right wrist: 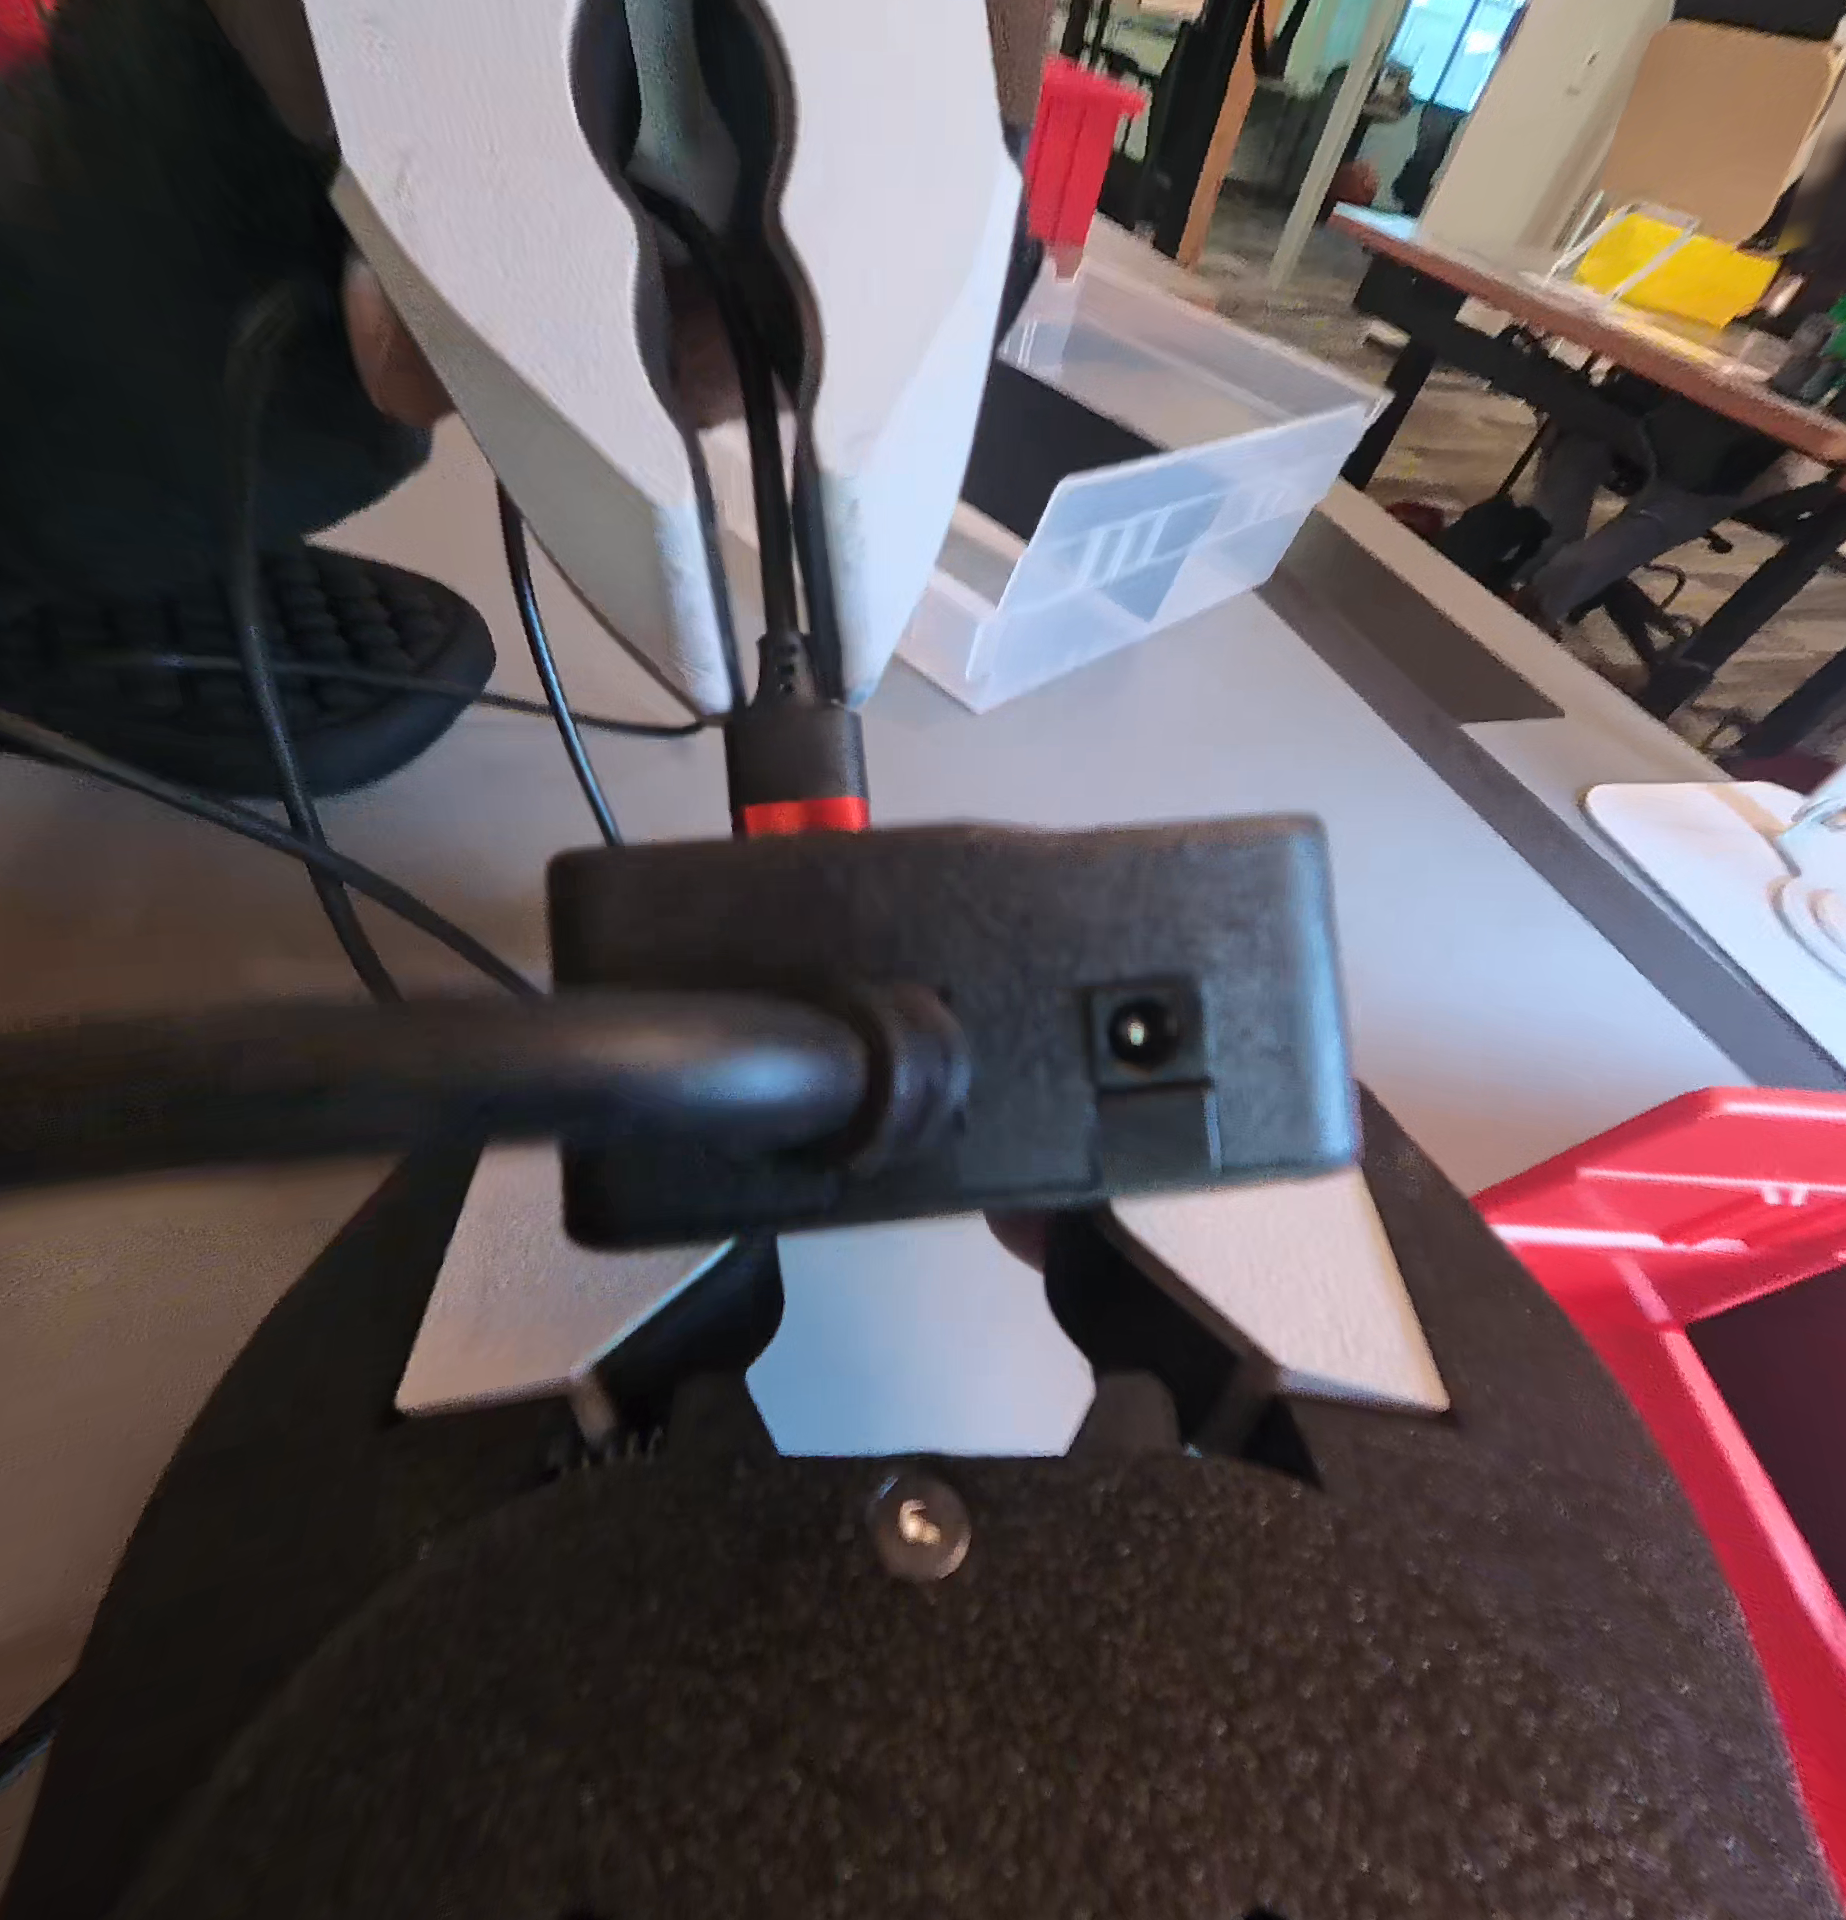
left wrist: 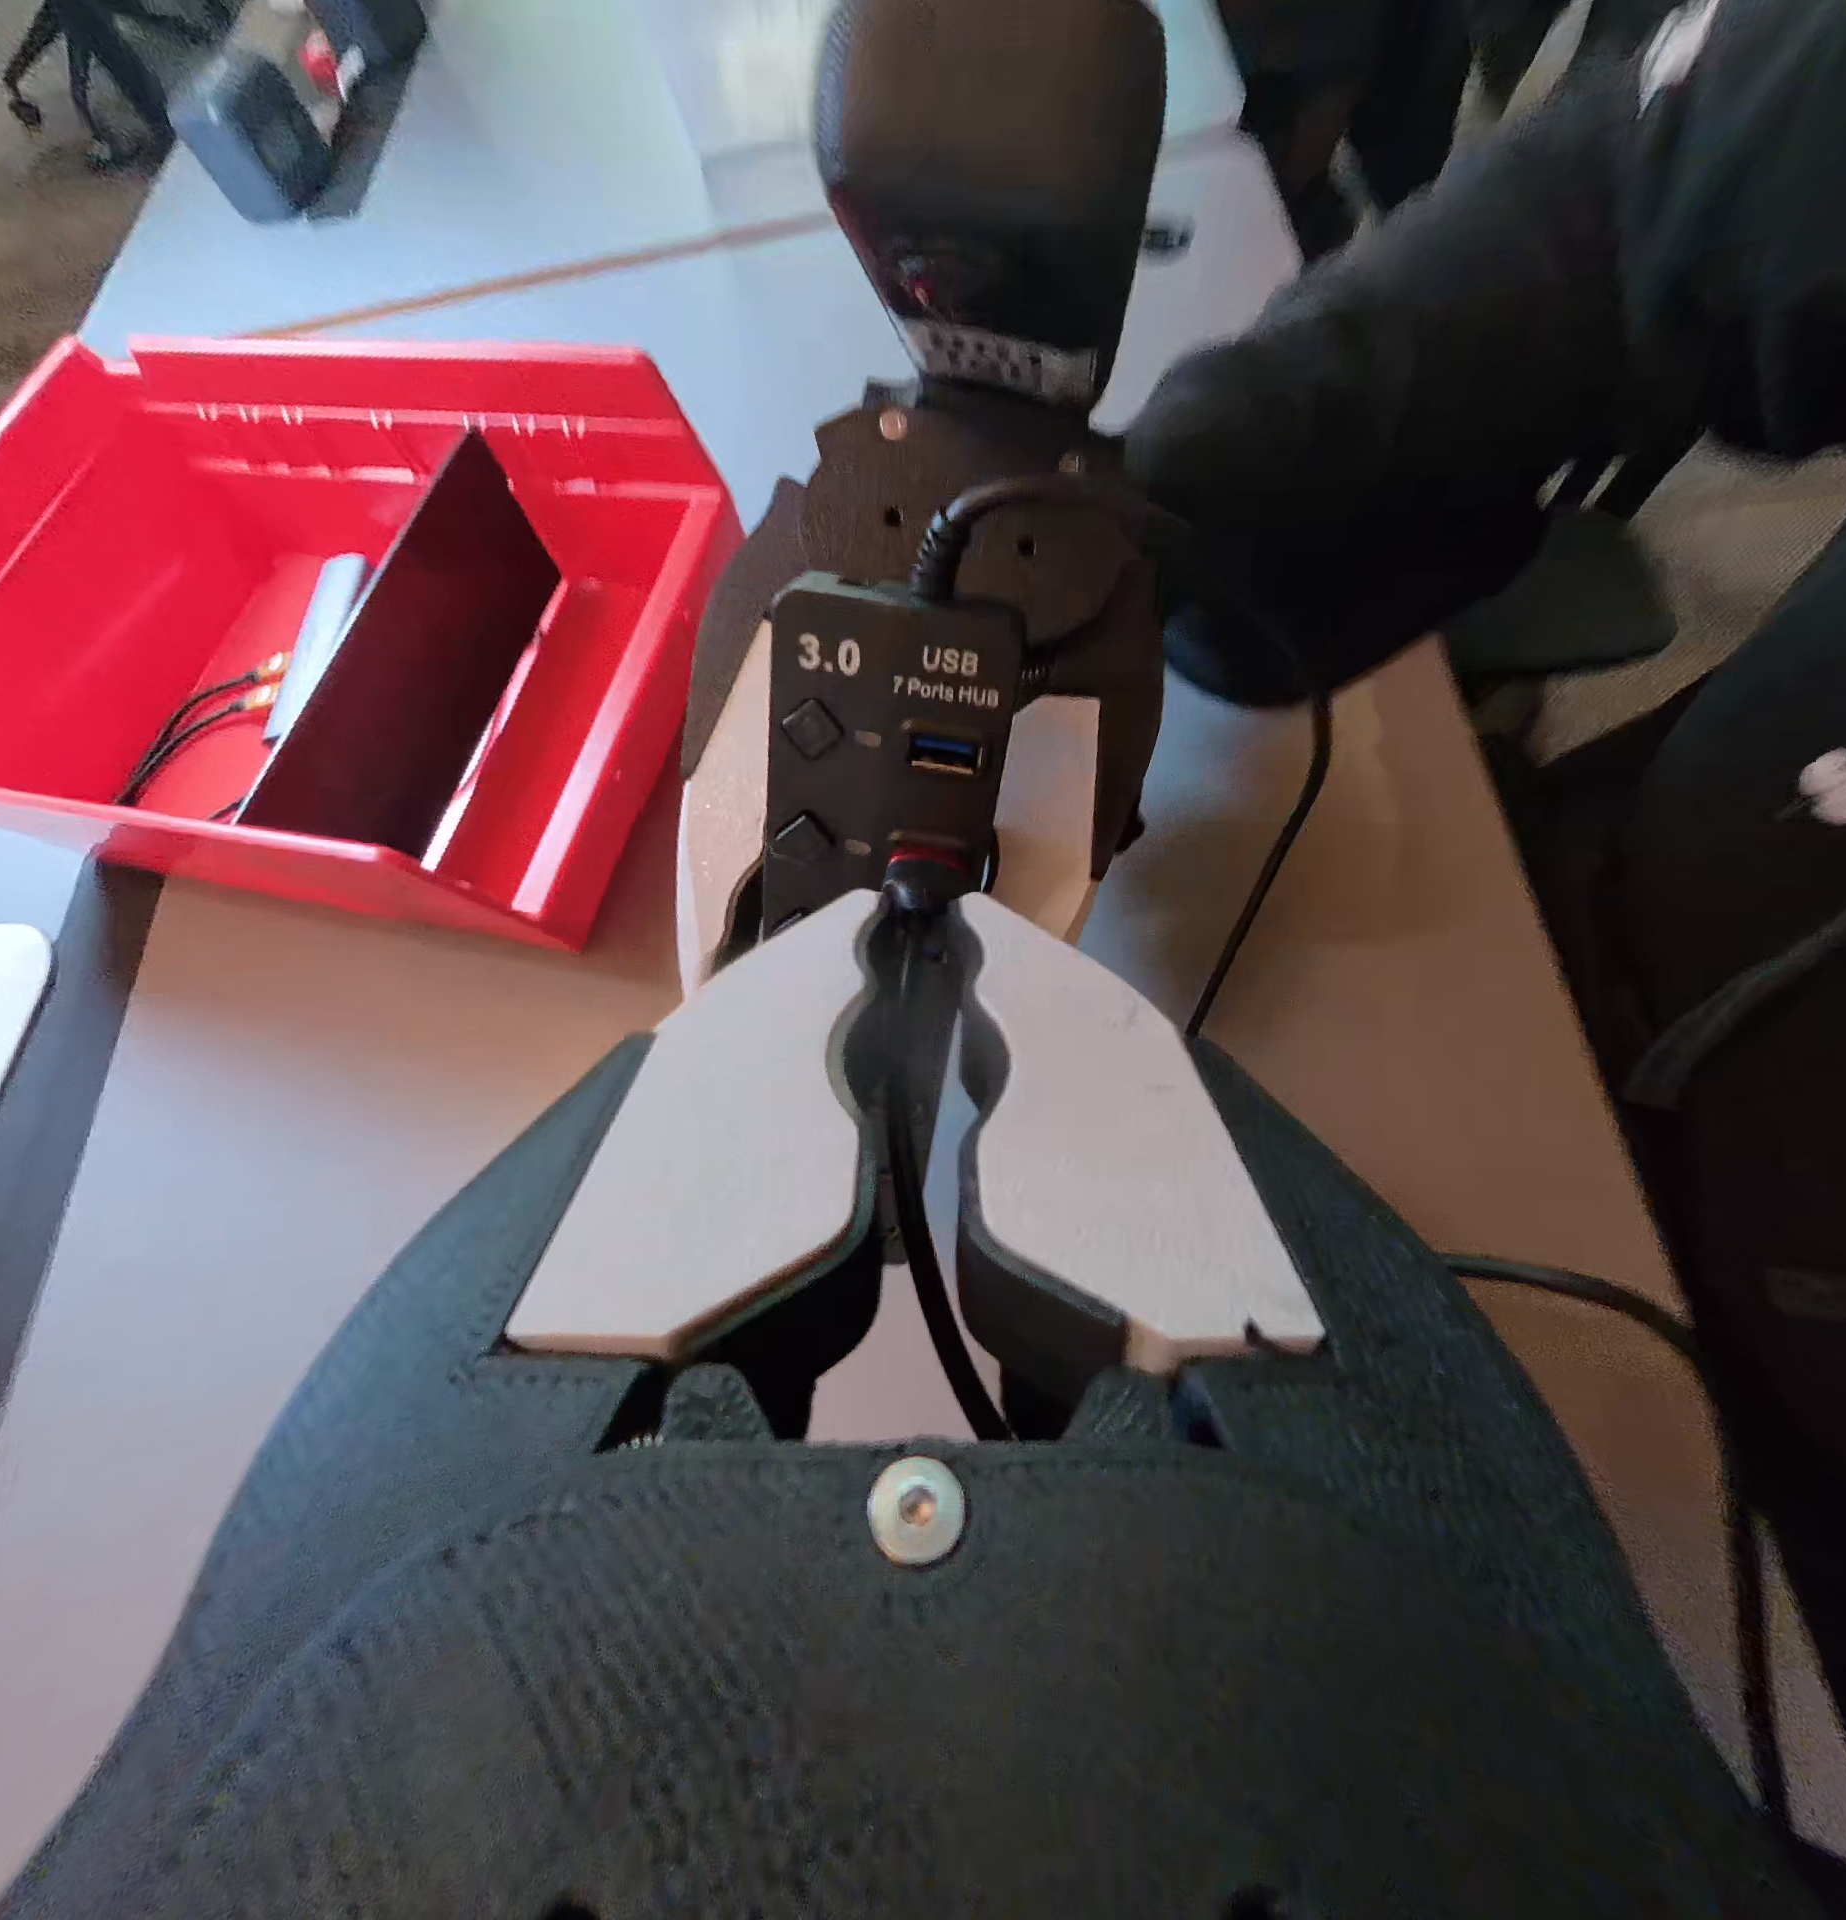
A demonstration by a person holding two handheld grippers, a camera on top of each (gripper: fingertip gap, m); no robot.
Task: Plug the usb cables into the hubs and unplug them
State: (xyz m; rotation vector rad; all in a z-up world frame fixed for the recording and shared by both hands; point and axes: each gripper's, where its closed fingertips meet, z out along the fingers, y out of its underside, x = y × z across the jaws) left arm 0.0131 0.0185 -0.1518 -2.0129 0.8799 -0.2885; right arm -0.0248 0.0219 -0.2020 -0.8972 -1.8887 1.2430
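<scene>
A black USB hub point(left wrist: 888, 748) is clamped above the table point(left wrist: 275, 1091) by the right gripper point(left wrist: 903, 831). A red-collared USB plug point(left wrist: 924, 868), seated in its port, is pinched by the left gripper point(left wrist: 914, 914); a red bin point(left wrist: 628, 831) sits far left.

- The left gripper point(left wrist: 911, 914) has pale grey fingers point(left wrist: 742, 1143) on a black, finely ribbed body.
- The hub point(left wrist: 888, 727) at 12 o'clock of them is black, with white lettering and one blue port point(left wrist: 945, 750).
- The usb plug point(right wrist: 796, 769) is black with a red band; its cable point(left wrist: 924, 1195) is black.
- The bin point(left wrist: 306, 644) at 10 o'clock is bright red, with a dark divider point(left wrist: 410, 665) inside.
- The table point(left wrist: 223, 1091) is light grey.
- The right gripper point(right wrist: 919, 1226) has a black, grainy body and pale grey fingers point(right wrist: 514, 1299).
- The hub's own cord point(right wrist: 379, 1070) is glossy black.
- A clear bin point(right wrist: 1137, 499) sits at 1 o'clock.
- Yellow sheets point(right wrist: 1677, 265) lie on a brown desk point(right wrist: 1584, 312) at 2 o'clock.
</scene>
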